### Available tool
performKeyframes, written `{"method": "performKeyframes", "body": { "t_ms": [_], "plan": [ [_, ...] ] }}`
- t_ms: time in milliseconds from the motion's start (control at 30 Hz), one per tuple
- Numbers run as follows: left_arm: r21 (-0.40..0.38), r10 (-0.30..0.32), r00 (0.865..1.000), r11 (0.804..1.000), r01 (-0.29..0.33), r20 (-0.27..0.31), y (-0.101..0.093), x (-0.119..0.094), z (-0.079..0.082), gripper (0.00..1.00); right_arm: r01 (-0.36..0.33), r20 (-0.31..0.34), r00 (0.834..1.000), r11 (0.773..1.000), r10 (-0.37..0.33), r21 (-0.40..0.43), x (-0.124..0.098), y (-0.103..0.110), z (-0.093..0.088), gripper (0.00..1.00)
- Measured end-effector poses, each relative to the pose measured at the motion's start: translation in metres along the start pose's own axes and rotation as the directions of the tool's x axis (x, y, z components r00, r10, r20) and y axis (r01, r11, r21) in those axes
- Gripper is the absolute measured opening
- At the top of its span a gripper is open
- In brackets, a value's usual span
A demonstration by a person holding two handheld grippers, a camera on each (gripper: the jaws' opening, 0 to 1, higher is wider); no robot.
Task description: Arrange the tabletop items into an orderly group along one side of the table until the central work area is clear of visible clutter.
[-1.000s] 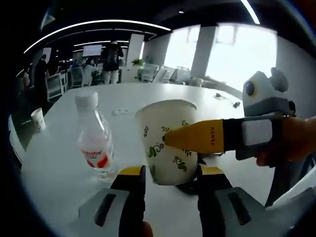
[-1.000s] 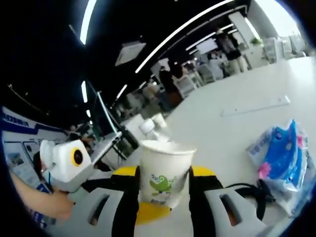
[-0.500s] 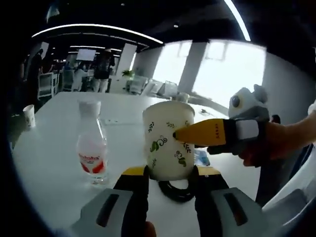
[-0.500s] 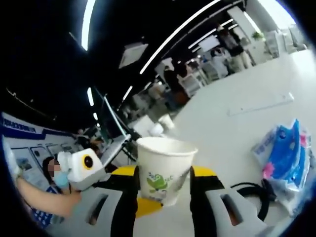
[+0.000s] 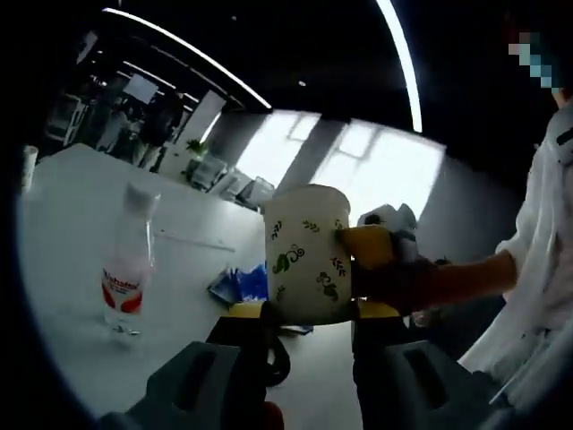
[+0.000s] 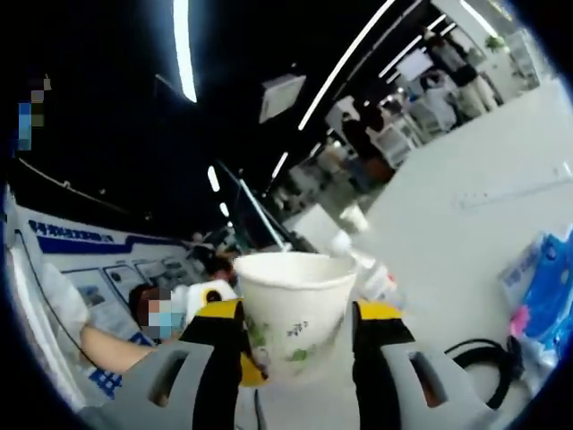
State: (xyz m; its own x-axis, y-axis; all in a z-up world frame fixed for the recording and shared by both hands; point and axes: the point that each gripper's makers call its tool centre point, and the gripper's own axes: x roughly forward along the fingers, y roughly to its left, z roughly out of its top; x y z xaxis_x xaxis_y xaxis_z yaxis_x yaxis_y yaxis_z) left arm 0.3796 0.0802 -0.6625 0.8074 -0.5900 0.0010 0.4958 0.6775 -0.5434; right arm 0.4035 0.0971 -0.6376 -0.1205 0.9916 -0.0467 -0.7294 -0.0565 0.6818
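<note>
1. The right tongs (image 6: 295, 327) are closed on the paper cup (image 6: 294, 309), one yellow-tipped jaw on each side of it; the cup is upright and off the worktop (image 6: 501, 206)
2. In the left gripper view the left tongs (image 5: 309, 315) stand on either side of the foot of the same paper cup (image 5: 308, 253). I cannot tell whether they press it or only flank it. The right tongs (image 5: 372, 260) reach in from the right and meet the cup's side
3. Progress, as I judge it: the cup is lifted but not yet placed, so the tidying is at an early or middle step. No orderly group along a side can be made out
4. Left to gather on the worktop (image 5: 63, 224): a clear water bottle (image 5: 124, 264) with a red label standing well apart to the left, a blue tissue pack (image 5: 243, 285) beyond the cup, and a black cable (image 5: 276, 354) coiled just beside the tongs
5. The right gripper view also has the tissue pack (image 6: 546, 296) and cable (image 6: 488, 363) low at the right, a second paper cup (image 6: 355, 218) far off, and a flat white strip (image 6: 515, 188)
6. The cable and tissue pack lie near the cup's likely landing ground and could snag it
</note>
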Motion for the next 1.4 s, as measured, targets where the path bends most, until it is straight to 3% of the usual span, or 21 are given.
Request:
{"method": "performKeyframes", "body": {
  "t_ms": [133, 200, 300, 400, 533, 667, 767, 867, 1100, 1167, 1300, 1400],
  "plan": [
    [-0.015, -0.041, 0.999, 0.999, 0.041, 0.016, -0.011, 0.000, 0.002, 0.31, -0.060, -0.015, 0.998, 0.998, 0.060, -0.016, -0.002, 0.013, 0.005, 0.47],
    [-0.020, -0.042, 0.999, 0.999, 0.042, 0.011, -0.013, 0.000, 0.002, 0.31, -0.081, -0.021, 0.997, 0.996, 0.080, -0.034, -0.002, 0.017, 0.007, 0.40],
    [-0.019, -0.042, 0.999, 0.999, 0.042, 0.008, -0.017, 0.002, 0.001, 0.31, -0.072, -0.035, 0.997, 0.995, 0.070, -0.068, 0.000, 0.016, 0.004, 0.38],
    [-0.018, -0.013, 1.000, 1.000, 0.013, -0.025, -0.012, 0.002, -0.005, 0.32, -0.059, -0.048, 0.997, 0.995, 0.056, -0.082, 0.000, 0.013, 0.000, 0.36],
    [0.009, 0.031, 0.999, 0.999, -0.031, -0.044, -0.006, -0.001, -0.009, 0.32, -0.017, -0.040, 0.999, 0.986, 0.010, -0.167, 0.000, 0.008, 0.000, 0.35],
    [0.062, 0.137, 0.984, 0.990, -0.130, -0.116, 0.014, -0.009, -0.021, 0.54, 0.023, 0.005, 1.000, 0.977, -0.023, -0.210, -0.001, 0.000, 0.008, 0.35],
    [0.072, 0.163, 0.980, 0.985, -0.156, -0.117, 0.018, -0.016, -0.024, 0.58, 0.064, -0.009, 0.998, 0.952, -0.070, -0.298, -0.002, -0.012, 0.006, 0.35],
    [0.069, 0.193, 0.974, 0.980, -0.186, -0.115, 0.023, -0.025, -0.027, 0.61, 0.068, -0.014, 0.997, 0.953, -0.075, -0.296, 0.000, -0.016, 0.002, 0.35],
    [0.129, 0.278, 0.949, 0.957, -0.260, -0.147, 0.035, -0.043, -0.033, 0.77, 0.074, 0.008, 0.997, 0.925, -0.076, -0.374, 0.004, -0.020, 0.001, 0.35],
    [0.148, 0.322, 0.936, 0.942, -0.302, -0.139, 0.043, -0.048, -0.030, 0.82, 0.073, 0.004, 0.997, 0.917, -0.078, -0.391, 0.006, -0.024, 0.000, 0.35],
    [0.233, 0.414, 0.898, 0.897, -0.376, -0.148, 0.056, -0.060, -0.028, 0.96, 0.081, 0.006, 0.996, 0.905, -0.086, -0.418, 0.010, -0.032, -0.001, 0.35],
    [0.245, 0.426, 0.891, 0.891, -0.383, -0.157, 0.060, -0.064, -0.030, 0.97, 0.084, 0.005, 0.996, 0.903, -0.090, -0.421, 0.012, -0.037, -0.001, 0.35]
  ]
}}
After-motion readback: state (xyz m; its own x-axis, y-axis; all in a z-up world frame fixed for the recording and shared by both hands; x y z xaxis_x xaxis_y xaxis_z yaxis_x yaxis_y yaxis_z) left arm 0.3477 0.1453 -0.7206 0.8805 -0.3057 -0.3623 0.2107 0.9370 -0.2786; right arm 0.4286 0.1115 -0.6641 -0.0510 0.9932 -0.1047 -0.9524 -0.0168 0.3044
